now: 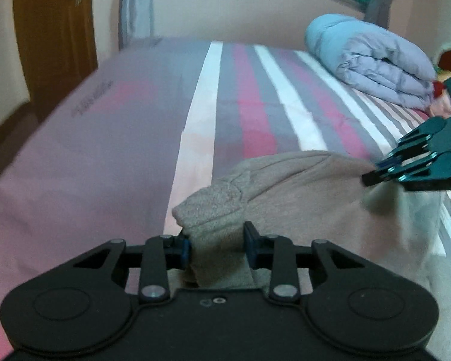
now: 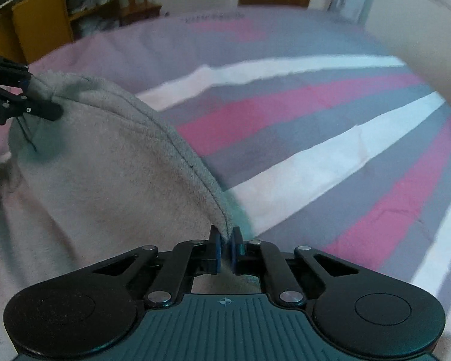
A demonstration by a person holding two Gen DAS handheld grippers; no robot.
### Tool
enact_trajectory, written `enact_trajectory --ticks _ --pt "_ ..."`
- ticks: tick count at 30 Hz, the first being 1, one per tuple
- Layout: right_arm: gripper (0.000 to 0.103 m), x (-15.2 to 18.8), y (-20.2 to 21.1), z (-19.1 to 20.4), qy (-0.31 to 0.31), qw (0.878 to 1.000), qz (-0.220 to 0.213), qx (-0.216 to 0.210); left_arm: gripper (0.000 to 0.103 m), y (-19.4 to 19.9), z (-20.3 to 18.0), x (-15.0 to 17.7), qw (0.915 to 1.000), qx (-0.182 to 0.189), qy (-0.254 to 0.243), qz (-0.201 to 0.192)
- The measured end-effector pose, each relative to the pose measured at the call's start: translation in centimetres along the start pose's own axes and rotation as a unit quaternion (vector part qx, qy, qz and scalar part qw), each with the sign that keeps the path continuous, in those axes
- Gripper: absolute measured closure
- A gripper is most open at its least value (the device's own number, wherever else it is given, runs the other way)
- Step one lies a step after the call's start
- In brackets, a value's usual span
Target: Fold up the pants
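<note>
Bedroom with a striped bed (image 1: pixel 153 138): the left tongs (image 1: pixel 216 245), part-closed on a thick bunch, and the right tongs (image 2: pixel 225 251), nearly closed on a hem, are lifting the grey pants (image 2: pixel 105 174) between them, folding apparently just beginning, no neat fold visible.

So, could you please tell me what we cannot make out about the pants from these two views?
- Legs and hems of the pants: cut off below both views, hidden behind the left tongs and right tongs.
- Folds beneath the lifted edge: hidden by the fabric itself.
- Printed text on the bedsheet: blurred in both views.
- Items beyond the rolled duvet: cut off at the left view's edge.
</note>
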State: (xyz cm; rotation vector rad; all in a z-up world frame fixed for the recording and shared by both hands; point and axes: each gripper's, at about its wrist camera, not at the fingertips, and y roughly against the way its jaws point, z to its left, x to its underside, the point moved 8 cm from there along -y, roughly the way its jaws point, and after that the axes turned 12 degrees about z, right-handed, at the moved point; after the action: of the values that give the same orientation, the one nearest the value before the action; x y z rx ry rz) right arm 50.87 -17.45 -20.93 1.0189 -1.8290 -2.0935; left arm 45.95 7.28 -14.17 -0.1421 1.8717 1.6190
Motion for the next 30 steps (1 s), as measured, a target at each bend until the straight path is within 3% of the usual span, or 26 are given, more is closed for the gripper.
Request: enact_trajectory --ticks 4,8,11,14,17,19,22,26,30 --pt "0.097 3.0 6.1 3.5 -0.02 0.998 -0.051 0.005 0.08 3.9 -1.0 2.2 0.9997 0.008 -0.017 -0.015" --pt "0.097 7.6 10.9 8.1 -0.022 0.997 -0.072 0.006 0.08 6.7 -3.3 6.1 0.9982 0.006 -0.057 -0.018" --pt "0.097 11.5 12.5 12.0 -0.032 0.997 -0.07 0.001 0.08 8.0 -4.5 9.9 0.9967 -0.006 -0.081 -0.01" --pt "0.097 15.2 12.2 16.6 -0.039 0.998 -0.055 -0.016 0.077 7.7 -4.7 13.9 0.9973 -0.015 -0.069 0.023" --pt "0.097 18.2 10.9 19.8 -0.066 0.997 -0.034 -0.033 0.077 7.4 -4.0 17.4 0.9971 -0.032 -0.029 0.063" --pt "0.095 19.2 8.9 21.1 -0.056 0.998 -0.005 -0.017 0.077 7.8 -3.2 18.8 0.996 -0.017 0.018 0.086" --pt "0.09 19.3 8.3 21.2 -0.085 0.996 0.003 -0.018 0.079 9.5 -1.9 19.5 0.9911 0.011 0.09 0.097" --pt "0.081 19.3 11.3 20.1 -0.138 0.989 -0.026 -0.039 0.071 10.7 -0.6 19.8 0.9692 0.084 0.202 0.113" --pt "0.05 20.8 12.4 19.7 -0.193 0.979 -0.027 -0.066 0.071 9.6 -0.9 20.5 0.9441 0.125 0.274 0.133"
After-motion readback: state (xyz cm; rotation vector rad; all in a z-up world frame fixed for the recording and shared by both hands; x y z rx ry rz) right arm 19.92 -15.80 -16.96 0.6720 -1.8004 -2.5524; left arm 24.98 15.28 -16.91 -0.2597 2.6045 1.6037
